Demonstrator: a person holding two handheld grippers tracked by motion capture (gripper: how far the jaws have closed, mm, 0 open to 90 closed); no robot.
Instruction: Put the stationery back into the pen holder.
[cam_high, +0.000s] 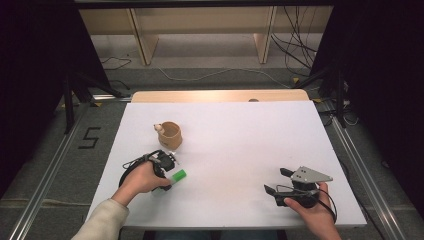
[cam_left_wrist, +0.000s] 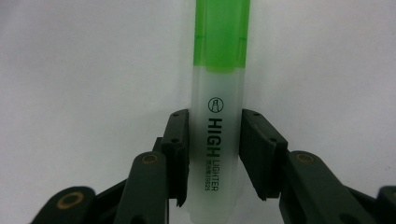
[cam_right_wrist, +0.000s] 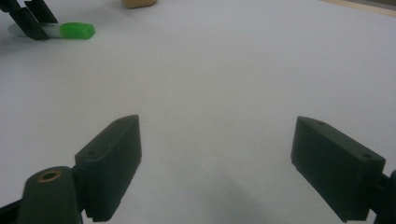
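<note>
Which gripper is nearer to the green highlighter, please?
Left. The left gripper has its jaws on either side of the highlighter; the right gripper sits open far across the table.

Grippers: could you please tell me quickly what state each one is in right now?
Left gripper: jaws shut on the highlighter, which lies on the table.
Right gripper: open, nothing between its jaws.

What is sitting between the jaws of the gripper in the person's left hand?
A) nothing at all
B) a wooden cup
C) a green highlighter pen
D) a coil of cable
C: the left gripper has its jaws on either side of the green highlighter, with "HIGHLIGHTER" printed on its barrel.
</note>
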